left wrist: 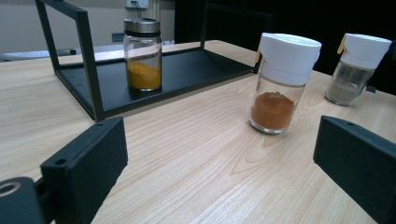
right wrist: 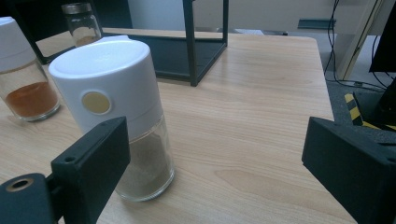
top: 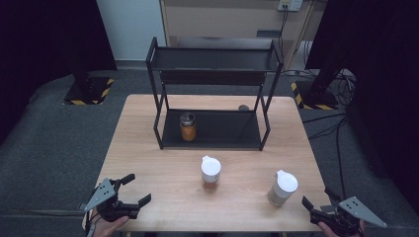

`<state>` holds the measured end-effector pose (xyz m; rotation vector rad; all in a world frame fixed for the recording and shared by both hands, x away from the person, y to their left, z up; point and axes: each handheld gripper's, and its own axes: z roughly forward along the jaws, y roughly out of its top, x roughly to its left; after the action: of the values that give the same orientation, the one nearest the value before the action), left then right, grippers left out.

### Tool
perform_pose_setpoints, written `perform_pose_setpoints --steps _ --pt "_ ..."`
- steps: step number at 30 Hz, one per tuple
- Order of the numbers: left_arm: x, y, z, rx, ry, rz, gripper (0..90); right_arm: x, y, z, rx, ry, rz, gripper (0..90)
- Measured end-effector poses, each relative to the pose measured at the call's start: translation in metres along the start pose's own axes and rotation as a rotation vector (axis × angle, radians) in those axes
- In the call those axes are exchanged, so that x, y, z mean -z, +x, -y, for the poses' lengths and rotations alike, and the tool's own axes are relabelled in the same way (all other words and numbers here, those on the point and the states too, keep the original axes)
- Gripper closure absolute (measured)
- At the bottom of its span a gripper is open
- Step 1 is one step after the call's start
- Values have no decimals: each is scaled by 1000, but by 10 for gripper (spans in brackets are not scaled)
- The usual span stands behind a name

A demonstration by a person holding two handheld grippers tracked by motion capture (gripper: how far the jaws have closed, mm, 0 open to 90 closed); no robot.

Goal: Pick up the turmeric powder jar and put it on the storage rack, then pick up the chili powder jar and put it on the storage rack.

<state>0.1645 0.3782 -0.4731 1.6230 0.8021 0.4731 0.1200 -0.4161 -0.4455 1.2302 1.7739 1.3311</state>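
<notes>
Spice jars are what we see set out on a pale wooden surface, three of them. One with a white cap and rust-orange powder stands near the middle of the front half; in the left claw view it is upright, about a third full. To its right stands a second white-capped jar with grey-beige powder; the right claw view shows it close up, with a round tan spot on the cap. A third jar with a metal lid and yellow-orange powder sits on the lower tier of a black two-tier metal rack, towards its left end.

Our left claw rests at the front left corner, jaws wide apart with nothing between them. Our right claw is at the front right corner, just beside the grey-powder jar, also spread wide and empty; the bottom edge of the high view cuts off both hands.

A small dark round object lies behind the rack; we cannot make out what it is. From above, powder levels are hard to judge; the claw views show them plainly.
</notes>
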Motion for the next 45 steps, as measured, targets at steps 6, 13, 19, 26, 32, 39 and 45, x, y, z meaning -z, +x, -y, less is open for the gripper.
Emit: perform_pose_setpoints --steps 6,13,19,26,32,39,45 --pt "-1 0 0 -2 2 2 9 0 0 0 1 -3 1 80" --pt "-1 0 0 -3 4 4 6 0 0 0 4 -7 -1 79" --pt "0 0 0 1 -1 1 6 1 0 0 3 -10 -1 73" --pt "0 0 1 2 -3 -1 6 4 -4 -8 4 -10 9 71" --pt "0 0 0 1 1 -2 6 10 -2 -19 7 -30 8 73" --pt "-1 0 0 -4 6 -4 6 13 2 -43 19 -41 -22 76" --pt "-1 0 0 -4 6 -4 6 8 7 -61 38 -34 -56 79"
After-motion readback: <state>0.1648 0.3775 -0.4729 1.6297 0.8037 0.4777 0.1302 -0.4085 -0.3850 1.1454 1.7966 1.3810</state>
